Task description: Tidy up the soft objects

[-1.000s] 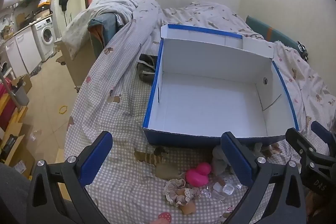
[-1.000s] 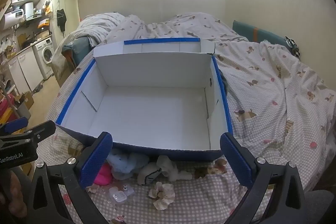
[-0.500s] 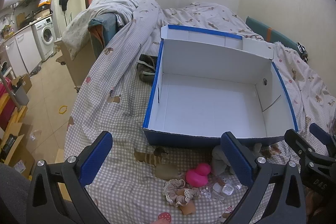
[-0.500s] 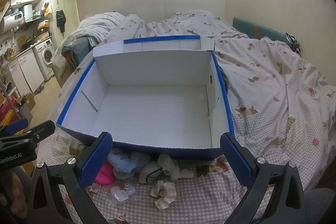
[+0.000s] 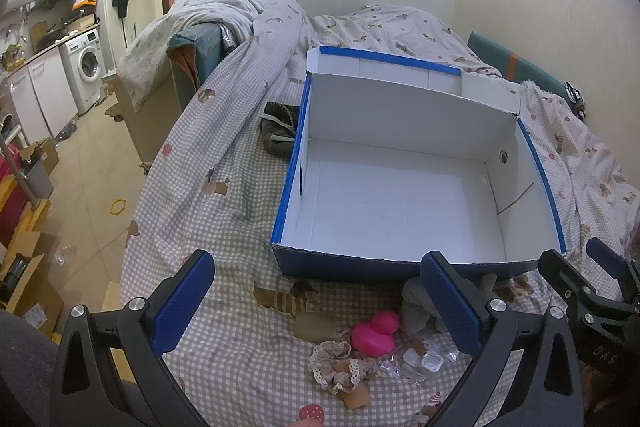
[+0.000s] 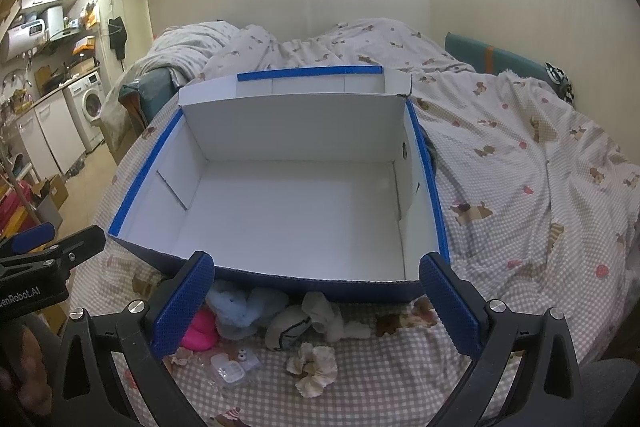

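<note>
An empty blue box with white inside (image 5: pixel 400 195) (image 6: pixel 292 203) stands on the bed. In front of it lie a pink soft duck (image 5: pixel 376 333) (image 6: pixel 200 333), a frilly beige scrunchie (image 5: pixel 340 367), a light blue plush (image 6: pixel 240 309), a grey-white plush (image 6: pixel 288 325) and a cream scrunchie (image 6: pixel 314 369). My left gripper (image 5: pixel 316 301) is open and empty, above the duck and scrunchie. My right gripper (image 6: pixel 316 301) is open and empty, above the plush toys.
A clear plastic case (image 5: pixel 420 363) (image 6: pixel 230 371) lies among the toys. A dark bag (image 5: pixel 280 133) sits left of the box. A crumpled duvet (image 6: pixel 520 155) covers the bed's far side. The bed edge drops to the floor (image 5: pixel 88 179) at left.
Both grippers have drifted slightly, so the box sits a little lower in the views. Nothing was grasped or moved.
</note>
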`<state>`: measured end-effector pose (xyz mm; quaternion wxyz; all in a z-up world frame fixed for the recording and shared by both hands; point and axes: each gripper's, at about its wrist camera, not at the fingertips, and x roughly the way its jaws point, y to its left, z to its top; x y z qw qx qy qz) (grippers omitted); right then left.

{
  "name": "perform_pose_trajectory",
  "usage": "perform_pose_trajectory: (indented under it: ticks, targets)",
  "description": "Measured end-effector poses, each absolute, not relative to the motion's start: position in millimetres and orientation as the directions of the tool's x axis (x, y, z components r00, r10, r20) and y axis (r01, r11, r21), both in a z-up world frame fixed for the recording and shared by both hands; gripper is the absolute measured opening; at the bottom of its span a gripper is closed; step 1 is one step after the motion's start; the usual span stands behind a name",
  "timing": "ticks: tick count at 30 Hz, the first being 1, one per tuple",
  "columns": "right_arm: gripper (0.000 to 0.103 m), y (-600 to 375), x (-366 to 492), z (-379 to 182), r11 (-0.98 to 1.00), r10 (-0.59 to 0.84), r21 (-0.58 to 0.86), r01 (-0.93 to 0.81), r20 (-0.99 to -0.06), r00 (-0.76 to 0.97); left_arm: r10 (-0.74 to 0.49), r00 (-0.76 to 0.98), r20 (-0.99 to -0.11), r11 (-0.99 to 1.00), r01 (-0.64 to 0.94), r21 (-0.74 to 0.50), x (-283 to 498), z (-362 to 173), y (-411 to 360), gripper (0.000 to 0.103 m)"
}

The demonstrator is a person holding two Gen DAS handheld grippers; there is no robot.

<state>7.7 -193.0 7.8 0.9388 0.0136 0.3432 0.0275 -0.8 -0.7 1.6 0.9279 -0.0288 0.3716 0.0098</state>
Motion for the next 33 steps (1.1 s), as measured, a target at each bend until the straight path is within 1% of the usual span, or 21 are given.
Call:
perform_pose_trajectory:
  ticks: [19, 25, 28, 33]
  targets:
    - [0.103, -193.4, 7.9, 7.1, 0.998, 0.06, 0.044, -0.042, -0.645, 0.762, -0.011, 0.721, -0.693, 0.998, -0.039, -0.056, -2.3, 0.8, 2.1, 0.103]
    - [0.103, -201.0, 7.6, 6.7, 0.993, 0.106, 0.111, -0.045, -0.644, 0.758, -0.001, 0.754, -0.656, 0.998, -0.035, -0.042, -7.7, 9.2, 0.8, 0.103]
    - [0.103, -205.8, 6.9, 5.7, 0.992, 0.101, 0.123, -0.028, -0.646, 0.757, -0.001, 0.744, -0.669, 0.999, -0.03, -0.036, -4.2, 7.0, -2.5, 0.103]
    - [0.103, -206.6, 9.2, 0.1, 0.995, 0.08, 0.104, -0.014, -0.668, 0.74, -0.018, 0.741, -0.672, 0.998, -0.032, -0.062, -4.2, 8.5, 1.3, 0.103]
